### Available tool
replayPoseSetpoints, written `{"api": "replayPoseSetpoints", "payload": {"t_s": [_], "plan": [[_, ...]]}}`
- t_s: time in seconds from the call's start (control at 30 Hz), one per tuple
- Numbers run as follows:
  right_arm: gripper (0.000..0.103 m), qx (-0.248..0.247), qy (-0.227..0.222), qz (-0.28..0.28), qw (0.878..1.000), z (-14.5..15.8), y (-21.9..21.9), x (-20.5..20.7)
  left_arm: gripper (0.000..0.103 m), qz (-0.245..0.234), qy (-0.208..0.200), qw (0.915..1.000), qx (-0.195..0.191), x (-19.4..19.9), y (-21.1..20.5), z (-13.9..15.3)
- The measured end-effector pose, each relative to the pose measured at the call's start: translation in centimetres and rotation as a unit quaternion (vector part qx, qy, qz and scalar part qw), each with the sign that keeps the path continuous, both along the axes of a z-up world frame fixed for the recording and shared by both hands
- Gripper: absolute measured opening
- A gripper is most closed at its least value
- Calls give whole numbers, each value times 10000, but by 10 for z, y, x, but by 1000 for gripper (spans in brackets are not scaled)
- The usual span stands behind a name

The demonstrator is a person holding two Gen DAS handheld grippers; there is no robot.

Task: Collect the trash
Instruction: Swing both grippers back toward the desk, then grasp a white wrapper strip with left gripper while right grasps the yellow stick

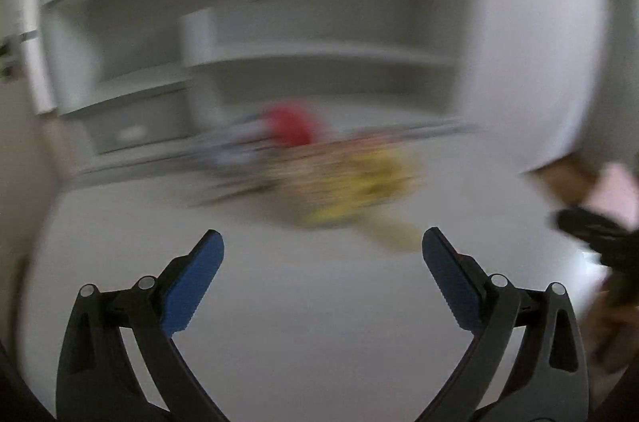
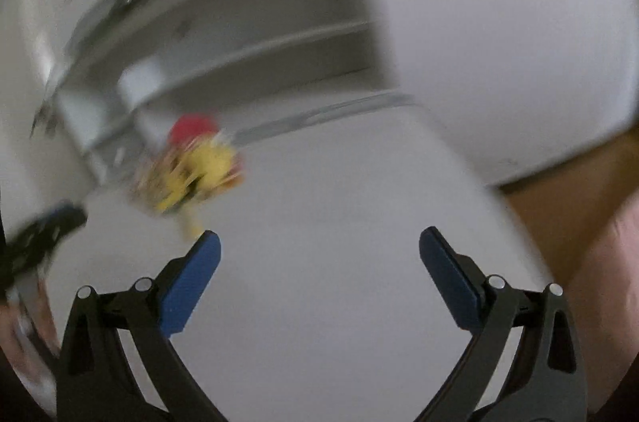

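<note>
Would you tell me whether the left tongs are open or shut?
Open: the left tongs stand wide apart, with only bare white surface between them.

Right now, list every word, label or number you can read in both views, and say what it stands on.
None can be read; both views are smeared by motion.
Yellow wrapper pile: printed patches show, too blurred to read.
Red item behind it: no lettering can be made out.
Shelf unit: nothing readable.
Left tool and right tool: no markings visible.

A pale grey bench (image 1: 319,302) fills the foreground under soft, even light. Behind the bench stands a blurred white shelf unit (image 1: 319,58) with open compartments. Right of the shelf unit, a plain white wall (image 2: 519,42).
</note>
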State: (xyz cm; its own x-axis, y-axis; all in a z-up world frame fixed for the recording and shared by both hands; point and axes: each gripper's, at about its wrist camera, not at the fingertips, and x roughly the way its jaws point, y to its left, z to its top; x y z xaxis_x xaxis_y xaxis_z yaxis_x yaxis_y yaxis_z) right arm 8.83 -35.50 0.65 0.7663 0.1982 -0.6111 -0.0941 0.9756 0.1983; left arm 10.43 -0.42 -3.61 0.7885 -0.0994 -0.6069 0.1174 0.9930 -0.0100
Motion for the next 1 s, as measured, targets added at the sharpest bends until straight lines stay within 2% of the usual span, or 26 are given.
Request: {"api": "replayPoseSetpoints", "payload": {"t_s": [0.03,0.1,0.13,0.23,0.27,0.3,0.33,0.4,0.47,0.6,0.67,0.73,0.77,0.8,0.83,0.87,0.97,1.0], "plan": [[96,-163,100,308,9993,-3,23,15,97,271,133,9993,229,13,29,-9],[94,-387,284,783,9958,-9,61,36,97,413,257,9983,318,20,47,-6],[94,-566,379,959,9931,-13,83,47,97,413,429,9977,320,39,68,-14],[93,-1009,498,1250,9858,-24,122,64,97,151,755,9966,310,59,69,-21],[91,-1010,537,1267,9853,-27,129,67,97,-60,1051,9938,349,83,80,-33],[87,-986,593,1292,9849,-30,133,71,97,-83,1083,9935,349,82,75,-35],[85,-1006,655,1281,9845,-33,137,75,97,-183,1220,9918,348,97,80,-43],[80,-1099,730,1235,9835,-40,142,81,96,-244,1243,9914,320,110,81,-48],[77,-1105,799,1225,9831,-43,145,87,97,-547,1282,9901,143,126,80,-47],[68,-1177,920,1212,9813,-50,150,98,96,-926,1373,9860,204,151,69,-47],[66,-1211,970,1224,9803,-51,153,101,95,-1246,1372,9827,40,155,60,-46],[60,-1223,953,1268,9797,-51,154,99,79,-1351,1341,9817,-36,150,56,-43],[51,-1235,935,1282,9796,-51,156,98,54,-1446,1215,9820,93,144,47,-39],[38,-1221,914,1316,9795,-51,156,96,35,-1448,1199,9821,133,137,43,-35],[33,-1238,880,1326,9795,-51,157,94,33,-1447,1167,9823,218,134,40,-34],[27,-1227,870,1351,9793,-51,158,93,29,-1528,1146,9815,112,127,35,-34],[20,-1219,859,1371,9793,-50,160,90,22,-1494,1123,9824,50,119,33,-31],[18,-1203,862,1363,9795,-50,160,90,14,-1487,1127,9824,46,118,34,-31]]}}
